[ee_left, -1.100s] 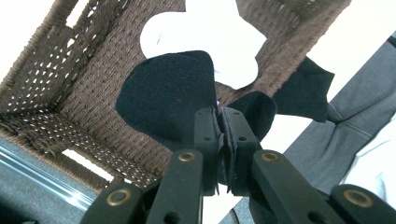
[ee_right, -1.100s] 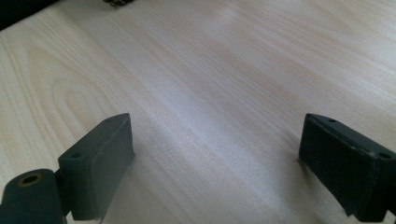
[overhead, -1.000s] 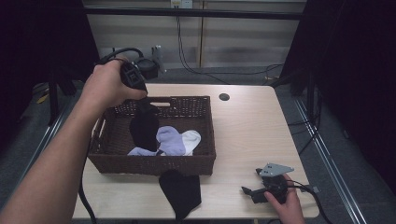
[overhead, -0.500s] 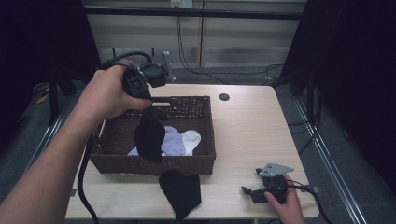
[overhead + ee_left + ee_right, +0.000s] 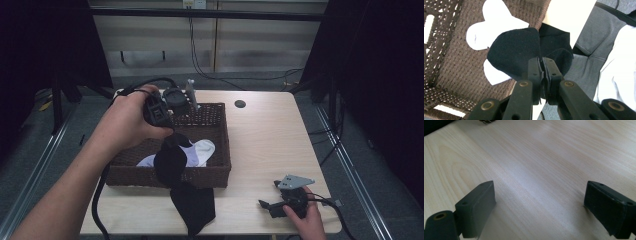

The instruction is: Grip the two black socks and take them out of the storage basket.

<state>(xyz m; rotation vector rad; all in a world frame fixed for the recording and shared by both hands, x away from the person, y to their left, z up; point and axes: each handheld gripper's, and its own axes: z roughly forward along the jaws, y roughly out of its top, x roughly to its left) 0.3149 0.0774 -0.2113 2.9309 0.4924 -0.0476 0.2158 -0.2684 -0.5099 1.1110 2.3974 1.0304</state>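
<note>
Evidently socks are being moved out of the dark brown woven wicker basket (image 5: 210, 172) at the left half of the pale wooden table (image 5: 265, 135) and laid on the bare strip of tabletop in front of it. That would explain why one flat black sock (image 5: 195, 207) already lies on the near edge of the table, just outside the basket's front wall, while the white socks (image 5: 200, 150) are left on the basket floor.

Over the basket, the left gripper (image 5: 170, 132) hangs from the person's left hand (image 5: 127, 125), pointing down. Its jaws are pressed together on a pinch of dark fabric, and a second black sock (image 5: 170, 160) dangles from them. The sock's lower end droops over the front rim, and I judge it is held high enough to clear the wall on the way to the table. In the left gripper view the black sock (image 5: 514, 53) bunches right above the closed pads, with the white socks (image 5: 496, 27) and the wicker weave (image 5: 461, 72) beneath, and the sock on the table (image 5: 554, 45) beyond the rim.

Farther right, near the front corner of the table, the right gripper (image 5: 272, 204) rests low in the person's right hand (image 5: 305, 222), well apart from the basket. Its jaws are spread wide and hold nothing; the right gripper view shows bare wood grain (image 5: 541, 170) between them. It seems parked out of the way while the left does the carrying.
</note>
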